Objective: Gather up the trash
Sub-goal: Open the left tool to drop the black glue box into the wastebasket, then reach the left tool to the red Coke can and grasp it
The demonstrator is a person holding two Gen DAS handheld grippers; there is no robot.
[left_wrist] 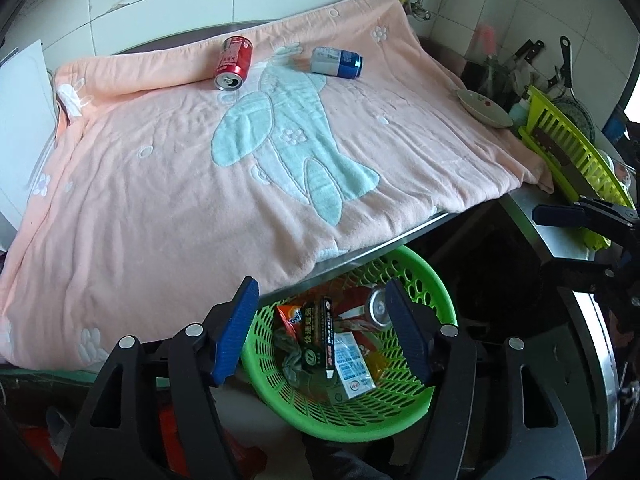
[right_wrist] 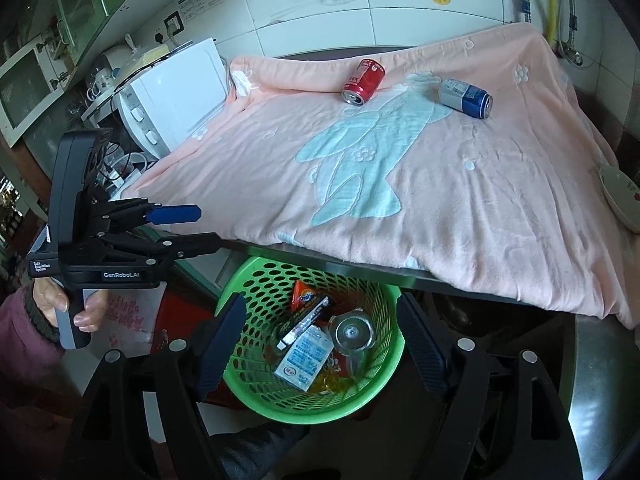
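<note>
A red can (left_wrist: pixel 234 63) (right_wrist: pixel 364 81) and a blue-and-silver can (left_wrist: pixel 338 62) (right_wrist: pixel 466 98) lie on their sides at the far end of a pink towel (left_wrist: pixel 160 184) (right_wrist: pixel 480 208) that covers the counter. Below the counter's near edge stands a green basket (left_wrist: pixel 436 280) (right_wrist: pixel 256 264). It holds a white carton (right_wrist: pixel 304 360), a black box (left_wrist: pixel 318 332), an orange packet (right_wrist: pixel 304 294) and a silver can (right_wrist: pixel 354 332). My left gripper (left_wrist: pixel 324 320) (right_wrist: pixel 200 230) and my right gripper (right_wrist: pixel 320 336) (left_wrist: pixel 568 240) both hang open above the basket, with nothing between the pads.
A white oven (right_wrist: pixel 172 96) stands at the towel's left. On the right are a shallow dish (left_wrist: pixel 484 108), a lime dish rack (left_wrist: pixel 568 148) and knives behind it. A person's hand (right_wrist: pixel 60 304) holds the left gripper's handle. A dark pot (left_wrist: pixel 500 272) sits right of the basket.
</note>
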